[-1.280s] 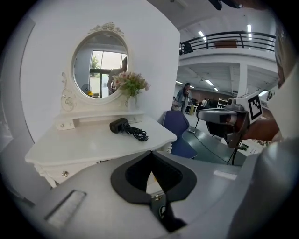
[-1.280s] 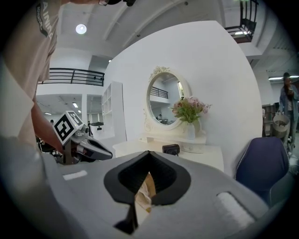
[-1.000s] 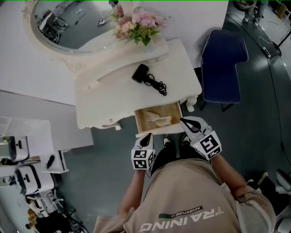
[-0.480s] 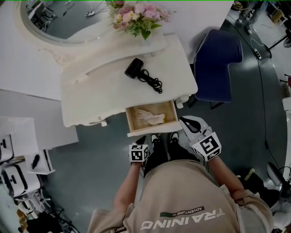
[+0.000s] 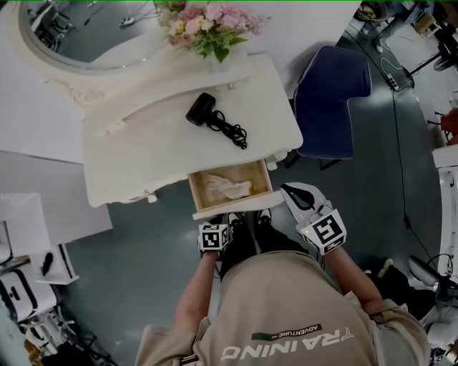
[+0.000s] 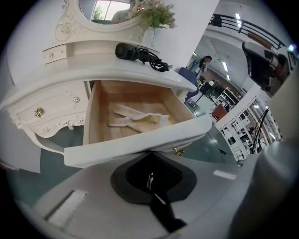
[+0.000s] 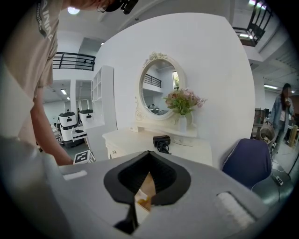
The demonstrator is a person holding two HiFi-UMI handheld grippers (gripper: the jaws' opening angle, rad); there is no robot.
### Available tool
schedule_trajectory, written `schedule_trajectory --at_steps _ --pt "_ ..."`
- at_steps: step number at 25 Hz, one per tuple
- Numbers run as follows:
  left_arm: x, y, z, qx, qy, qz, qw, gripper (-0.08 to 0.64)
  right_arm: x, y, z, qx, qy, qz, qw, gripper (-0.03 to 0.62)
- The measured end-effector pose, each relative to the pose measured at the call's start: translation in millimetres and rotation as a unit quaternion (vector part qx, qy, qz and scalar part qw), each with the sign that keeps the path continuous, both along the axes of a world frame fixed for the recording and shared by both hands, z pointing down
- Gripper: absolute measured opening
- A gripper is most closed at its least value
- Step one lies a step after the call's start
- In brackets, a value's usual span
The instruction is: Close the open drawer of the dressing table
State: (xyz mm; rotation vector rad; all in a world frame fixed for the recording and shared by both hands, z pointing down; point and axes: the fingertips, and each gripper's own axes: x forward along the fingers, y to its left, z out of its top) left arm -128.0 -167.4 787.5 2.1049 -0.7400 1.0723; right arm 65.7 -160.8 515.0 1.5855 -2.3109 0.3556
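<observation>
Here, dressing table (image 5: pixel 143 150) on grey floor (image 5: pixel 157 254)

Grey-teal floor (image 5: pixel 143 271), white wall (image 5: pixel 286 21), blue chair (image 5: pixel 333 93)

We count one dressing table (image 5: pixel 143 154), with one drawer (image 5: pixel 230 209) standing open. One oval mirror (image 5: pixel 64 46), one bunch of flowers (image 5: pixel 211 25), one black hair dryer (image 5: pixel 202 109). One pale cloth (image 5: pixel 227 187) in that drawer, as far as we can tell. One blue chair (image 5: pixel 330 100). And two grippers: left gripper (image 5: pixel 230 223), right gripper (image 5: pixel 288 190).
</observation>
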Motion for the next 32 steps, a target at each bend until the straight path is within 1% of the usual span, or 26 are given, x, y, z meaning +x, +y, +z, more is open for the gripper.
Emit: schedule_trajectory --at_steps 2,6,11,15,26,32 --pt "1.4 -1.1 -0.1 -0.003 0.003 -0.001 1.0 0.017 0.2 -1.0 1.1 -0.004 0.0 0.0 1.0 0.002" --pt "2.9 -5.3 -0.8 -0.007 0.008 -0.004 0.9999 0.017 -2.8 -6.1 -0.1 -0.008 -0.018 0.003 1.0 0.003" --pt "7.1 -18.4 -4.2 -0.005 0.017 -0.007 0.9998 0.017 -12.3 -16.1 -2.2 -0.009 -0.017 -0.007 1.0 0.002" --pt "10.7 -32.1 -4.9 -0.006 0.022 -0.01 0.9997 0.017 -16.8 -21.5 -2.2 -0.012 -0.038 -0.004 0.999 0.003" --pt "22.6 -79.0 -2.0 -0.005 0.032 -0.023 0.9992 0.017 -5.5 -41.1 0.6 -0.021 -0.035 0.016 0.999 0.003" --pt "30.6 -102.4 -0.7 -0.003 0.036 -0.021 0.9991 0.017 1.1 -56.2 -1.2 -0.021 -0.035 0.024 0.999 0.003"
